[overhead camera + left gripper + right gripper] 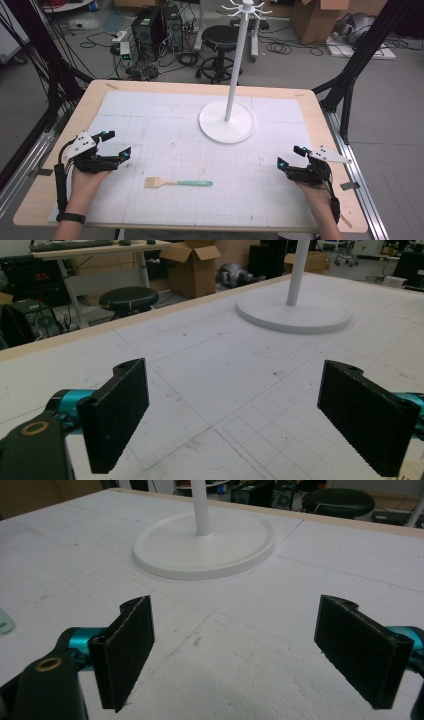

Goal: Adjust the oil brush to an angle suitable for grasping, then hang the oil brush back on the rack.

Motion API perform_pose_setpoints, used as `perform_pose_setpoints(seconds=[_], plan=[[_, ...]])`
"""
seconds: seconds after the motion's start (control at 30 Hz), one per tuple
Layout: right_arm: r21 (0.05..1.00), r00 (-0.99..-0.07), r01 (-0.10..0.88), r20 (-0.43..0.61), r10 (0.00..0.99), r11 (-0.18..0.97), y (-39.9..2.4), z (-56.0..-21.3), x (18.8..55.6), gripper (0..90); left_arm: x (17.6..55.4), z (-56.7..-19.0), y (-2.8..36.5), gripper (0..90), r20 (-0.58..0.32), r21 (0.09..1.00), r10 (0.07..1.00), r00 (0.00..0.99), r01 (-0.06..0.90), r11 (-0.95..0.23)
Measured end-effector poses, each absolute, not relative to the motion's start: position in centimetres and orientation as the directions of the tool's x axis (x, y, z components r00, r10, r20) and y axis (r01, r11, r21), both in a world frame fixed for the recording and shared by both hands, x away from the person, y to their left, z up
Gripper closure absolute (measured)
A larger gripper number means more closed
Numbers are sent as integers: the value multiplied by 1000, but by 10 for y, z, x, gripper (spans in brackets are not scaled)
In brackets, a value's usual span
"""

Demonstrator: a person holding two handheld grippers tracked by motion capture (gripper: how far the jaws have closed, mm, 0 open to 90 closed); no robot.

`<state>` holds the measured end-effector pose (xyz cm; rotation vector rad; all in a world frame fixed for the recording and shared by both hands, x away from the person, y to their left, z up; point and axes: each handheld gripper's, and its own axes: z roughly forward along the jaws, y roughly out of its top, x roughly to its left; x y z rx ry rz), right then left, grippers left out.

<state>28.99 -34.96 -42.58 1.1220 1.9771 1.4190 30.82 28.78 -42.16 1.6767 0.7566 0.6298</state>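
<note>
resting low at the two near corners of the counter (pixel 310 107), both grippers are held by a person whose hands come in from the bottom of the high view. the left gripper (pixel 116 145) is at the left side, and its fingers (pixel 117 415) are spread wide apart with nothing between them — just the white gridded mat (pixel 170 130) below. the right gripper (pixel 290 156) is at the right side, and its fingers (pixel 125 650) are spread wide too, holding nothing.

a little brush (pixel 177 183) lies flat on the mat between the two grippers, near the front edge. it has a green handle and a light brown end that points to the left. it is apart from both grippers, a bit closer to the left one.

farther back stands a tall white stand (pixel 234 65) — a round flat base (pixel 226 131), a thin pole, and small hooks on top. both gripper views look toward that base.

behind the counter, on the floor, are a black stool (pixel 220 40), some boxes and lots of cables.
</note>
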Motion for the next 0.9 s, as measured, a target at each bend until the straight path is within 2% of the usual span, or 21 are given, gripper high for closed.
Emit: perform_pose_setpoints(seconds=[0.5,0.9], plan=[[932,-565,341,94,820,128,-351,-425,292,156,306,-414,281,136,0,981,718,696,139,-135],[929,-568,346,94,818,133,-350,-425,291,156,306,-404,260,124,0,975,616,787,135,-174]])
